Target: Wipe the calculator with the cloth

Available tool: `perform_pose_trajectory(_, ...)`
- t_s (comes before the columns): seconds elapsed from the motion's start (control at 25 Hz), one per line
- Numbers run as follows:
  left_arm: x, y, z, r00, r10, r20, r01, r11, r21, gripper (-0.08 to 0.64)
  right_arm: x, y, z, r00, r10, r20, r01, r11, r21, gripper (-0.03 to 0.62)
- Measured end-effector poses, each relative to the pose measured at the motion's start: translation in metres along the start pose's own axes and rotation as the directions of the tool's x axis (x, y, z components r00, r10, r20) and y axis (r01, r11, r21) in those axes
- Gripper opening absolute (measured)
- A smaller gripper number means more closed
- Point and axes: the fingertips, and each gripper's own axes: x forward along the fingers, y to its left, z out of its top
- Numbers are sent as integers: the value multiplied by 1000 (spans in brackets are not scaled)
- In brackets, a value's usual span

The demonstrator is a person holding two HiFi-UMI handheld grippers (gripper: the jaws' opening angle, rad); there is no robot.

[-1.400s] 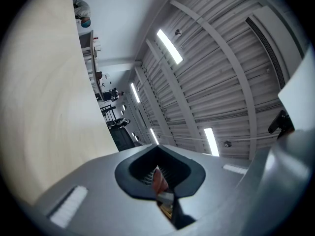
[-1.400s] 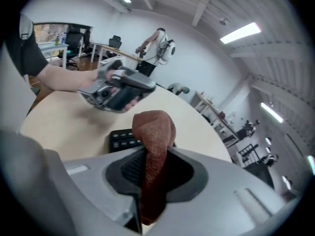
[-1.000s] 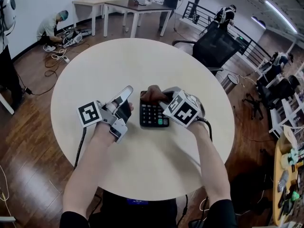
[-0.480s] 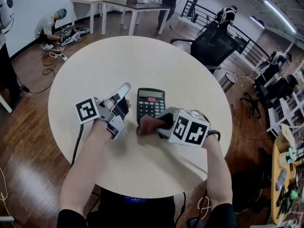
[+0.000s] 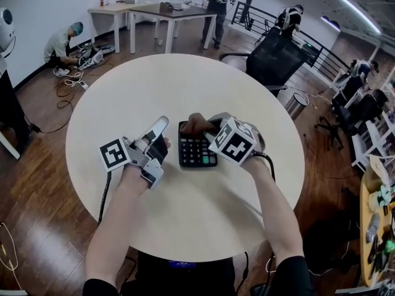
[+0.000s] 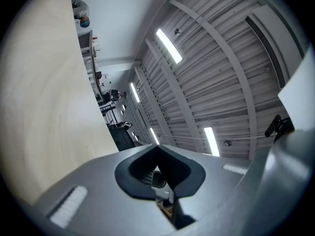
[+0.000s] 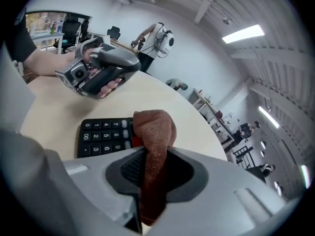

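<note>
While the right claw pinches a brown cloth, the cloth's bunched end rests on the top edge of the calculator, covering the display. Calculator lies flat, keys up, near the middle of the round desk. Left claw is pressed together with nothing between, tipped on its side just beside the calculator's left edge.
</note>
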Motion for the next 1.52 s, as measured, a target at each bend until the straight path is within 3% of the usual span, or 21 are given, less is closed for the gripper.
perform_pose_trajectory(0.24,0,-1,1,1000,7,-8,-7,1000,14,-3,-22,58,-1,986,164,-8,-164,983,-77,84)
perform_pose_trajectory(0.4,1,0,1,1000,9,-16,-9,1000,21,-5,-52,111,-11,939,342,-23,-342,932,-121,84)
perform_pose_trajectory(0.48,1,0,1,1000,7,-18,-7,1000,23,-5,-62,123,-17,923,383,-22,-383,916,-123,84)
perform_pose_trajectory(0.56,2,-1,1,1000,3,-21,-2,1000,28,-5,-63,106,-21,943,333,16,-331,941,-67,84)
perform_pose_trajectory(0.68,3,-3,0,1000,-3,-26,4,999,34,-5,-54,39,-25,991,110,70,-115,991,75,84)
perform_pose_trajectory(0.76,3,-4,0,1000,-6,-28,7,999,33,-5,-45,-4,-26,996,-31,82,19,990,142,84)
perform_pose_trajectory(0.84,4,-4,0,1000,-11,-27,12,999,30,-5,-32,-30,-24,990,-97,100,78,981,176,84)
perform_pose_trajectory(0.96,3,-3,-1,1000,-20,-18,20,999,25,-5,-9,-31,-26,995,-53,84,40,988,148,84)
perform_pose_trajectory(1.24,4,-1,-2,999,-8,-38,10,999,46,-5,-12,19,-39,993,115,32,-118,989,90,84)
perform_pose_trajectory(1.52,5,-3,-3,998,-14,-53,18,998,63,-5,-46,75,-45,964,265,-33,-266,964,-26,84)
